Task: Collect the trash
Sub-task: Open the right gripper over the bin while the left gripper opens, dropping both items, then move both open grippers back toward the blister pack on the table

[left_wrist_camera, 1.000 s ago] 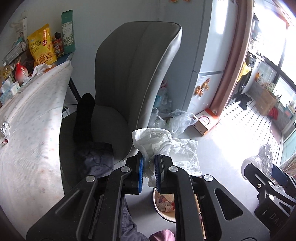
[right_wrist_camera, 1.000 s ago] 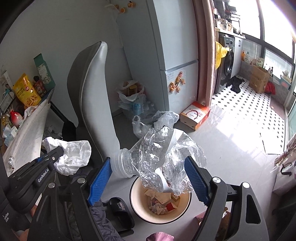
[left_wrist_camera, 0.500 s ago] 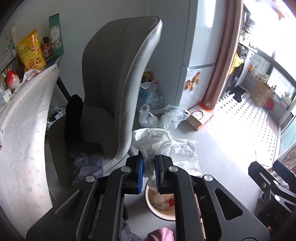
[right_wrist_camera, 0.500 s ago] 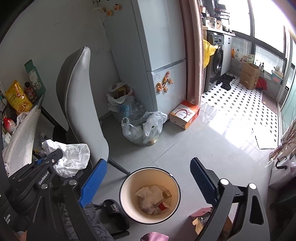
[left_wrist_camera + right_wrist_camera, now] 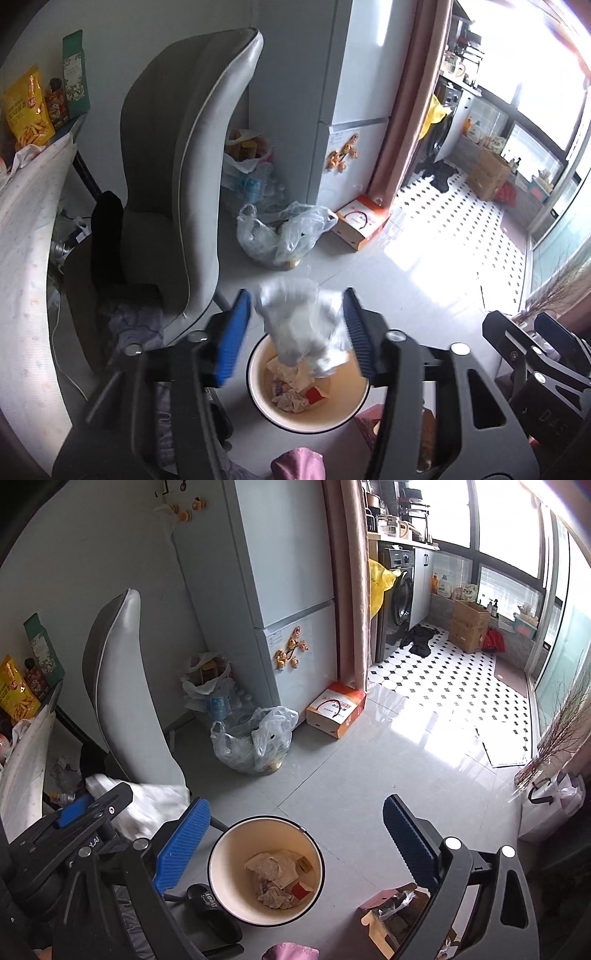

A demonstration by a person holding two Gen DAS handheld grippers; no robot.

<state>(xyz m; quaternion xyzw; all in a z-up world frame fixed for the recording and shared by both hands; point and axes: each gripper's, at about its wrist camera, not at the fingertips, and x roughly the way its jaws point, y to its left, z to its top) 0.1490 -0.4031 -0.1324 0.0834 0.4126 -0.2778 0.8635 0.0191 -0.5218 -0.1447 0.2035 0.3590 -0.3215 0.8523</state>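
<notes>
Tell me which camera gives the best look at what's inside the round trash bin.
The right wrist view: the trash bin sits unobstructed between the open right gripper, with its whole rim and the scraps inside visible. In the left wrist view, the white crumpled wrapper between the open left gripper covers part of it.

We found the bin [image 5: 225,834] on the floor [image 5: 369,768] below and between our two hand-held grippers, with scraps [image 5: 275,877] lying in it. A slipper [image 5: 210,908] lay just left of the bin. The chair [image 5: 122,701] stood left of it, the tied bag [image 5: 255,742] behind it, the fridge [image 5: 266,590] farther back, and a carton [image 5: 334,709] to the fridge's right. Snack packets [image 5: 26,107] sat on the bench [image 5: 26,236] at far left.
</notes>
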